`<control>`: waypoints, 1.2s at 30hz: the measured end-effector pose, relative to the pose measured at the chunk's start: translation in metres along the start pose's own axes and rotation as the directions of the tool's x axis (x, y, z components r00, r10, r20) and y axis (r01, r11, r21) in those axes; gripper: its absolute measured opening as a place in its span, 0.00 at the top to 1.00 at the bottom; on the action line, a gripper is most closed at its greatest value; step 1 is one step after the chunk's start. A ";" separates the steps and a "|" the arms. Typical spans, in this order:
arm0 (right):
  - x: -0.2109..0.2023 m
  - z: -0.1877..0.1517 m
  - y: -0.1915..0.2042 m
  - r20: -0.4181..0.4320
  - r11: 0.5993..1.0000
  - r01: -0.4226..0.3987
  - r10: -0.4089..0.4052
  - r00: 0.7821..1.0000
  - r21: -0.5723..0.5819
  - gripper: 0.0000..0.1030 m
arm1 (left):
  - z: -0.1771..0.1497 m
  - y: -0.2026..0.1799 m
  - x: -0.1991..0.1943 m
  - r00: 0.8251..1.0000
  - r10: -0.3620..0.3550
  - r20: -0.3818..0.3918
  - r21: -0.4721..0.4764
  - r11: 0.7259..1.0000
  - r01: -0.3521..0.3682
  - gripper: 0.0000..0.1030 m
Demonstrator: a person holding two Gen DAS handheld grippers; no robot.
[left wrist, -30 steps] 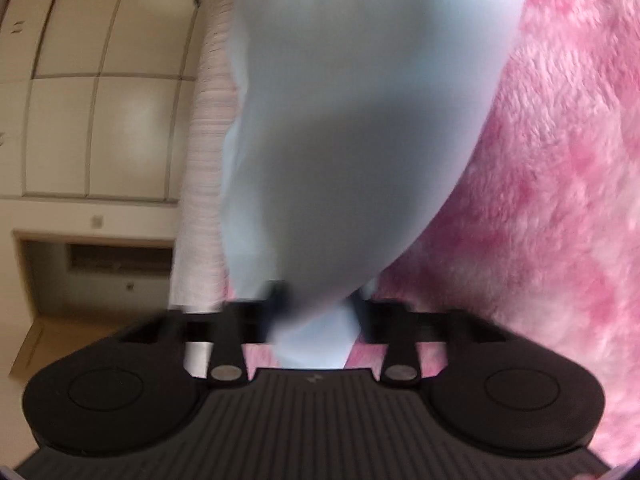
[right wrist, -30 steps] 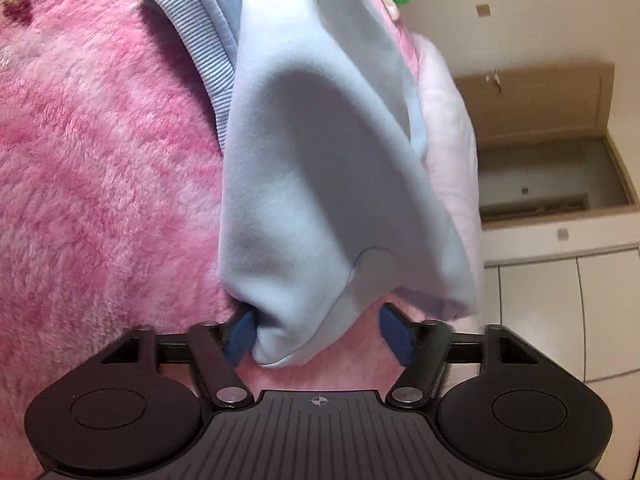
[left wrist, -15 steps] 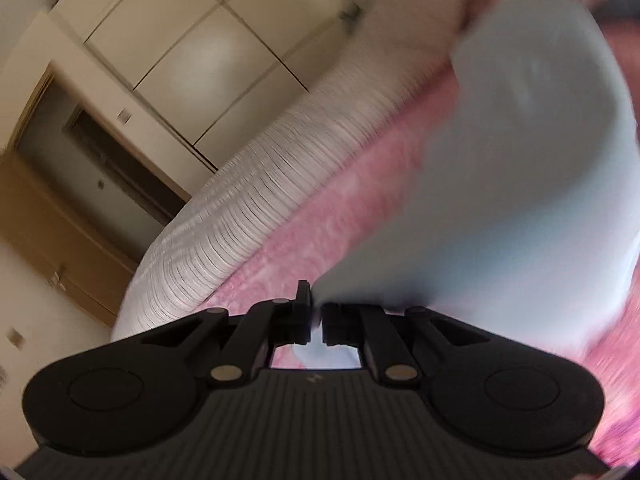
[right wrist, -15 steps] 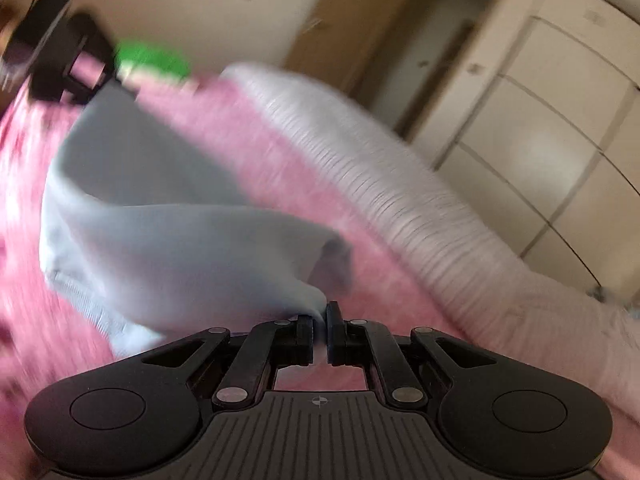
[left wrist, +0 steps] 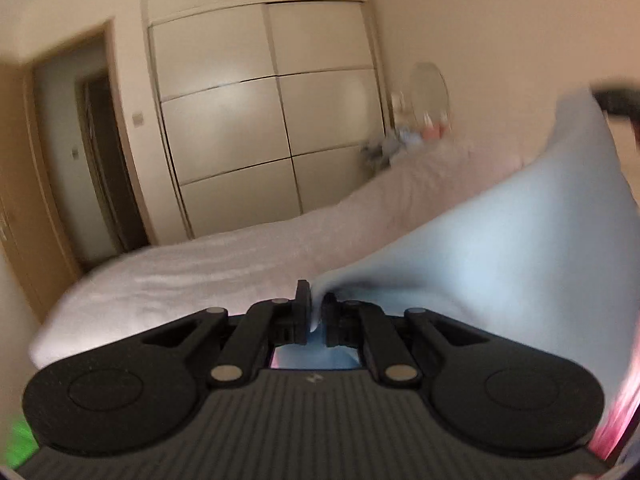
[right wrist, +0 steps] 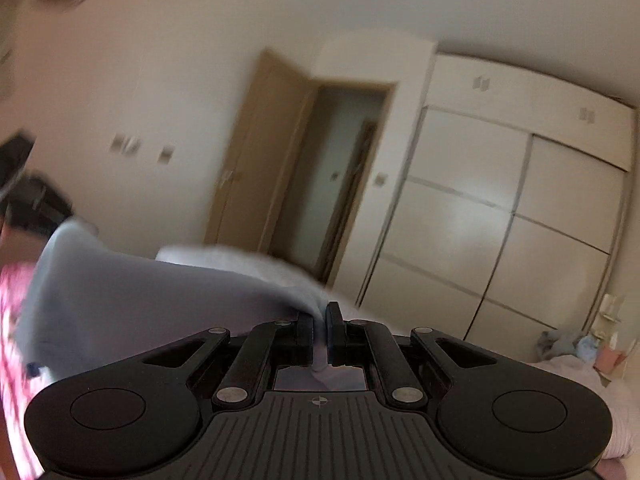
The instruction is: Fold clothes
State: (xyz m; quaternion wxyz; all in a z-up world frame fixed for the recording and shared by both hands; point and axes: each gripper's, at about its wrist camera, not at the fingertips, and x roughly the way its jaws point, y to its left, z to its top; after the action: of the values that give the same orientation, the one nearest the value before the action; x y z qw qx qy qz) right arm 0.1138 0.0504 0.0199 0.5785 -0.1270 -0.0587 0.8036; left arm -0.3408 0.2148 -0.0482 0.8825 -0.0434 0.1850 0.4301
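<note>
While both tools (left wrist: 318,307) (right wrist: 319,322) pinch garment (left wrist: 520,248), only right shows door (right wrist: 256,160).

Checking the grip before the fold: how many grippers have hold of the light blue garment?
2. The left gripper pinches one edge of the light blue garment; the right gripper pinches the other.

A home bedroom; a bed (left wrist: 224,264) with pale striped bedding fills the lower middle of the left wrist view; behind it stands a cream built-in wardrobe (left wrist: 256,120) with sliding panel doors; a wooden door (right wrist: 256,152) hangs open on a dim hallway; light switches (right wrist: 128,146) dot the plain wall; a pink fleece blanket (right wrist: 10,320) shows at the edge.
</note>
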 end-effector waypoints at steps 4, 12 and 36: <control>0.093 0.014 -0.013 -0.214 0.985 0.126 -0.099 0.972 0.114 0.93 | 0.002 0.057 0.109 0.972 -0.059 -0.228 -0.329 0.944 -0.020 0.90; 0.179 -0.066 -0.033 -0.636 0.897 0.339 -0.089 0.766 0.283 0.63 | -0.092 0.059 0.169 0.837 0.122 -0.534 -0.177 0.951 -0.252 0.70; 0.052 -0.336 0.091 -0.953 0.747 0.597 0.179 0.243 0.293 0.47 | -0.300 -0.064 0.104 0.568 -0.270 -0.778 -0.459 0.861 -0.220 0.69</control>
State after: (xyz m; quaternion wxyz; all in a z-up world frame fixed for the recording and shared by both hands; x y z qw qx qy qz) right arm 0.1061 0.0527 -0.3321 0.6087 -0.3750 0.5462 0.4364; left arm -0.3200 0.1816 -0.3700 0.6549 -0.4718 0.4525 0.3793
